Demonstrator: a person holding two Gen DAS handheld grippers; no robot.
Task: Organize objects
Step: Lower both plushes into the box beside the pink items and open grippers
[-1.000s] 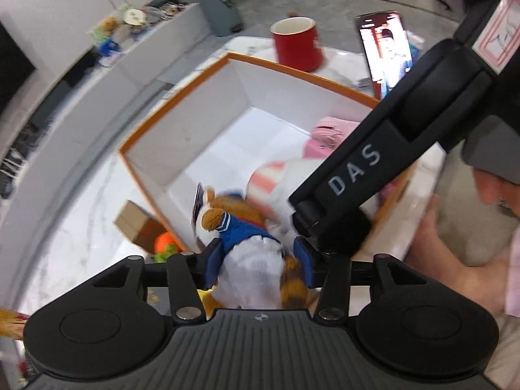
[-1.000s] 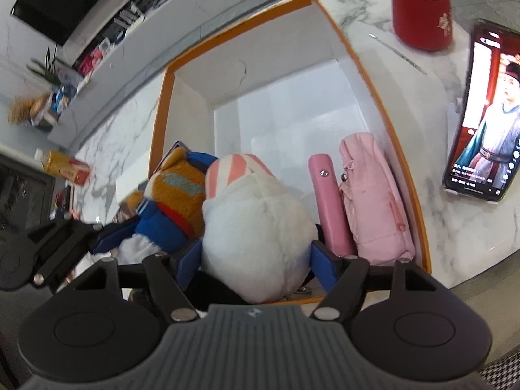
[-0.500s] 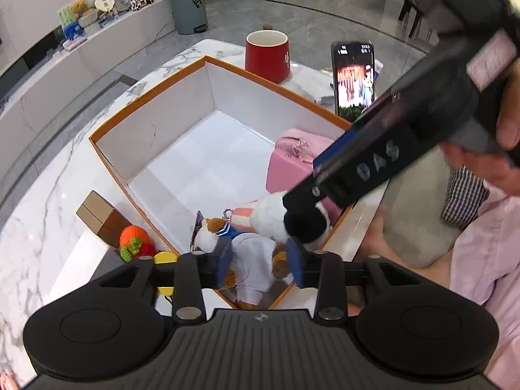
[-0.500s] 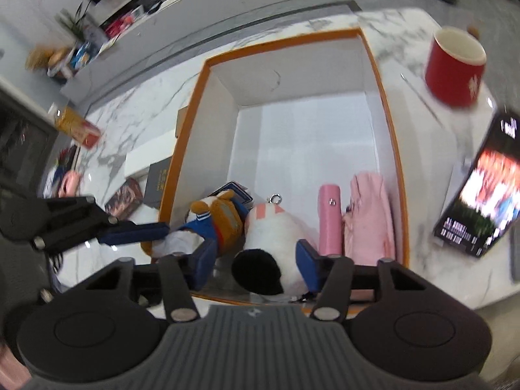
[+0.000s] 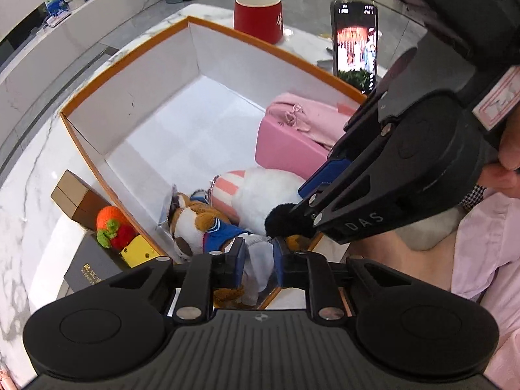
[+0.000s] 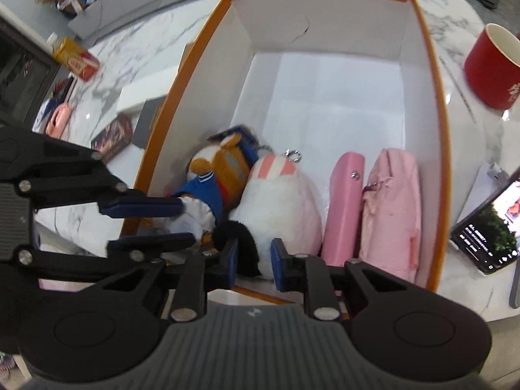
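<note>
Nearest you, your left gripper (image 5: 258, 261) has its jaws pinching the white lower body of the fox toy (image 5: 208, 224), which lies at the near end of the box (image 5: 130, 68), against its left wall. Your right gripper (image 6: 255, 261) has its jaws narrowed around the black tuft of the white plush (image 6: 282, 208), which lies just right of the fox toy; whether they truly grip it I cannot tell. Right of those, a pink case (image 6: 344, 208) and a pink pouch (image 6: 390, 208) stand side by side along the right wall. So four things look packed, and the far half of the box is bare. Outside on the left, a brown box (image 5: 76, 198), an orange-and-red knit toy (image 5: 113, 227) and a yellow block (image 5: 138, 252) are probably still to go in. Farther off stand a red mug (image 5: 258, 16) and a phone (image 5: 356, 42).
</note>
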